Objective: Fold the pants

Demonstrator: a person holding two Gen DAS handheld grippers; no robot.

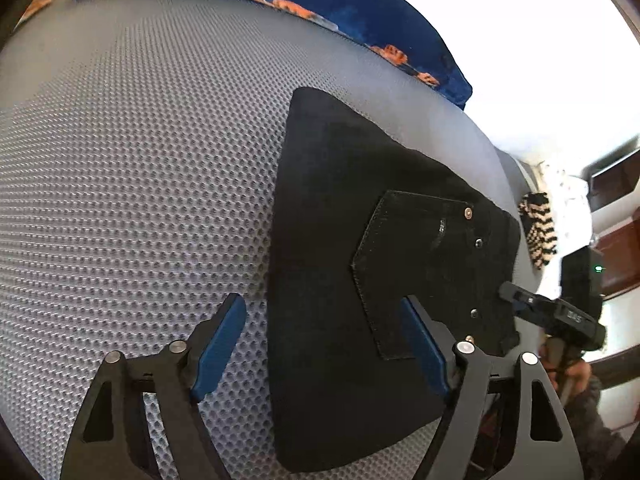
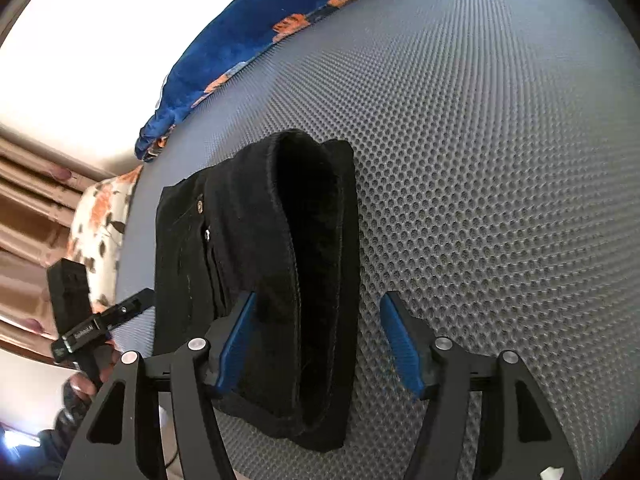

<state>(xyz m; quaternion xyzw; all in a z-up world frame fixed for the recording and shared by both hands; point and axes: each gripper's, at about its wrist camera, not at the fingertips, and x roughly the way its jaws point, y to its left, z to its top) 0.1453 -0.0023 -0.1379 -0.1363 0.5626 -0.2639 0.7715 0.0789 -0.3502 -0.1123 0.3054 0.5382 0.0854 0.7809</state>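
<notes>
The black pants [image 1: 360, 280] lie folded into a compact stack on the grey dimpled mat [image 1: 140, 200], near its edge, back pocket [image 1: 424, 264] uppermost. The right wrist view shows the stack's open end, layers curving around a dark hollow [image 2: 308, 264]; the fold appears largely complete.

The left claw [image 1: 324, 344] stands wide, nothing gripped: one pad [image 1: 220, 344] over bare mat, the other over the fabric, straddling the stack's long edge. The right claw [image 2: 316, 344] is likewise parted and holds nothing, one pad at the fabric, one over the mat. This placement suggests release or final squaring.

No containers are visible. A blue patterned blanket [image 1: 360, 12] borders the mat's far side.
</notes>
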